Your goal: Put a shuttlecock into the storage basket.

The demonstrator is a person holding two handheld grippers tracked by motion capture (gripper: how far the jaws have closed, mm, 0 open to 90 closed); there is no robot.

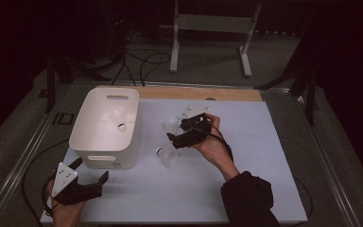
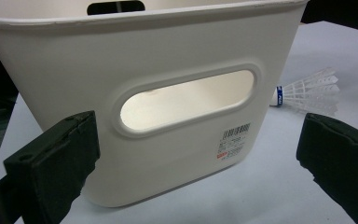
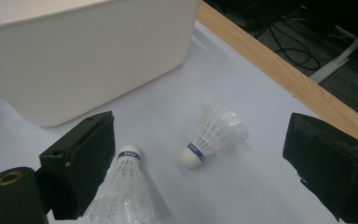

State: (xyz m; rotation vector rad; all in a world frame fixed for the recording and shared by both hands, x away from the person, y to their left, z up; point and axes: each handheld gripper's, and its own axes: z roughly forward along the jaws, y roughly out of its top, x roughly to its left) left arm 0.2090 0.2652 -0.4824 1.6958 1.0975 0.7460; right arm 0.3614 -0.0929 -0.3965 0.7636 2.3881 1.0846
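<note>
A white plastic bin (image 1: 87, 142) stands at the table's left, with one white shuttlecock (image 1: 121, 124) lying inside it. Two more shuttlecocks lie on the pale mat to its right, a far one (image 1: 170, 125) and a near one (image 1: 167, 156). My right gripper (image 1: 174, 134) hovers open just right of them. In the right gripper view, the far shuttlecock (image 3: 214, 133) lies between the open gripper's (image 3: 205, 158) jaws, and the near one (image 3: 126, 191) rests against the left jaw. My left gripper (image 1: 90, 170) is open at the bin's near wall (image 2: 168, 140), holding nothing. The near shuttlecock (image 2: 307, 91) shows beside the bin.
A wooden strip (image 1: 198, 93) runs along the mat's far edge. Metal rails (image 1: 23, 161) frame the table on both sides. Cables (image 1: 142, 61) and a white stand (image 1: 210, 28) sit on the floor beyond. Open mat (image 1: 264, 156) lies to the right of the hand.
</note>
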